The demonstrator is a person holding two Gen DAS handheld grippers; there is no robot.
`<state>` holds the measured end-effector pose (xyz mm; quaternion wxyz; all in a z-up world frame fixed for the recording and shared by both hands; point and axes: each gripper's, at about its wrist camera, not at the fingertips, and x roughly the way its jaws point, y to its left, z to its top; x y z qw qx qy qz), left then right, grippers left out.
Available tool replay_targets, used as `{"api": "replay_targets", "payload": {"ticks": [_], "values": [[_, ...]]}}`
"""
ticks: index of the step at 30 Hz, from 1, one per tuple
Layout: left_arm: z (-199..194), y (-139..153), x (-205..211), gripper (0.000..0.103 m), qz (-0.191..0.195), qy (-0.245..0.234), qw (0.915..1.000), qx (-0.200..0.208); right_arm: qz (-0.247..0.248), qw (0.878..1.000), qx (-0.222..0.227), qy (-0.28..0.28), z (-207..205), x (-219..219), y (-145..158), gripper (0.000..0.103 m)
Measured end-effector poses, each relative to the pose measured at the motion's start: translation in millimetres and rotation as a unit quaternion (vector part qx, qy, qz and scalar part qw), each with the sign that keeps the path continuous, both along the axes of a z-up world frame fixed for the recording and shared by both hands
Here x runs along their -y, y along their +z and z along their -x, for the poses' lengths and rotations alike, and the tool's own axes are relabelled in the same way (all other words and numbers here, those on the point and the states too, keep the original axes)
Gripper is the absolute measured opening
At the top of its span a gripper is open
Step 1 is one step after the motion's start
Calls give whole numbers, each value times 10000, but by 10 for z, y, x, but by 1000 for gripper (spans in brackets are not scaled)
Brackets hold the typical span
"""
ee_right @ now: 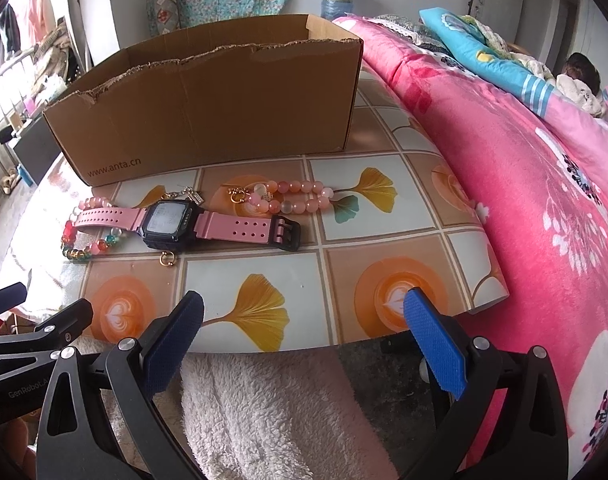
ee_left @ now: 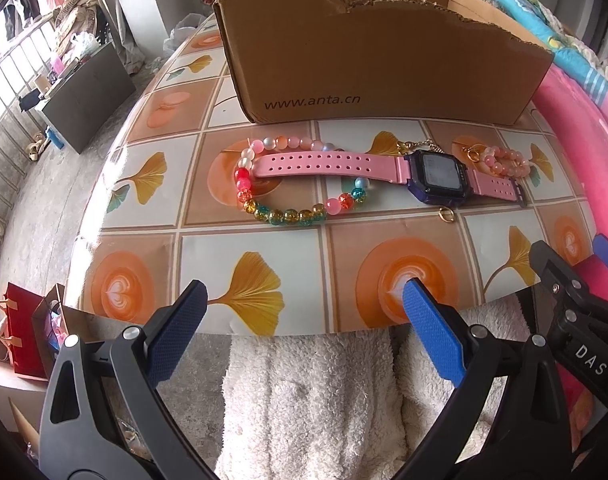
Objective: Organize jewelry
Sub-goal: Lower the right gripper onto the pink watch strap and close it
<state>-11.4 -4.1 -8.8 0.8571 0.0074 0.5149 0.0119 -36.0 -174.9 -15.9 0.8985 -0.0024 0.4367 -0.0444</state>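
**Four pieces wait on the worktop, none yet in the box**

Four pieces lie in a row on the worktop (ee_left: pixel 152 248) just in front of the cardboard box (ee_left: pixel 384 60): a multicoloured bead bracelet (ee_left: pixel 288 210), a pink-strapped watch (ee_left: pixel 440 178) whose long strap crosses over that bracelet, a peach bead bracelet (ee_right: pixel 300 196) touching the far side of the watch, and a small gold ring (ee_right: pixel 169 258) just on the near side of the watch face. A fine chain with a charm sits behind the watch, close to the box wall.

We judge the first pick has not begun. Since the watch strap rests on the multicoloured beads, we would lift the watch first, pinching across the strap near the case so it hangs level, and carry it over the box's torn front edge. The peach bracelet is best taken where the strands bunch. The ring is flat and thin; we expect it to slip, so we should come down squarely on it.

Our left gripper (ee_left: pixel 304 312) hangs at the near edge of the worktop, spread wide, empty and touching nothing. Our right gripper (ee_right: pixel 304 316) is likewise spread wide and empty, well short of the jewellery.
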Motion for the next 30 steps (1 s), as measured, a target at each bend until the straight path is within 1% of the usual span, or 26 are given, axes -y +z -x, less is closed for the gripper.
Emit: {"api": "replay_targets", "payload": {"ticks": [4,5,7,9,10,12,13,14,16,17,18,20,23,27,30], "values": [[139,35,-221,95,510,-120,9982,299,-416,9976,408,384,10,30,98,98],[175,42,-284,95,624,-188,9971,389,-444,9967,478,475,-2,6,116,98],[223,74,-403,95,995,-411,9924,600,-348,9953,519,735,-60,-96,126,98],[256,114,-514,95,1191,-447,9883,838,-267,9927,474,1080,-147,-221,107,96],[257,139,-558,95,1205,-447,9871,955,-281,9906,467,1255,-185,-277,98,92],[205,185,-607,95,1159,-419,9869,1045,-271,9859,479,1577,-249,-380,94,89],[161,201,-623,95,1198,-361,9865,1059,-243,9835,490,1727,-272,-425,91,85],[102,210,-626,95,1280,-304,9855,1073,-219,9807,479,1885,-317,-466,90,83],[23,187,-692,95,1576,-223,9811,1096,-193,9752,418,2167,-420,-524,81,77],[-19,167,-709,95,1644,-167,9804,1073,-202,9723,352,2303,-477,-543,68,74],[-57,138,-696,95,1645,-130,9808,1042,-213,9698,269,2415,-530,-555,56,69],[-126,92,-650,95,1490,-116,9839,977,-202,9650,138,2610,-622,-576,47,66],[-178,75,-549,95,1226,-255,9862,1087,-112,9586,-57,2844,-717,-587,19,63],[-180,97,-352,94,849,-611,9853,1348,-83,9516,-382,3049,-812,-634,-46,62],[-167,127,-214,94,663,-913,9823,1495,135,9422,-584,3297,-827,-699,-110,61]]}}
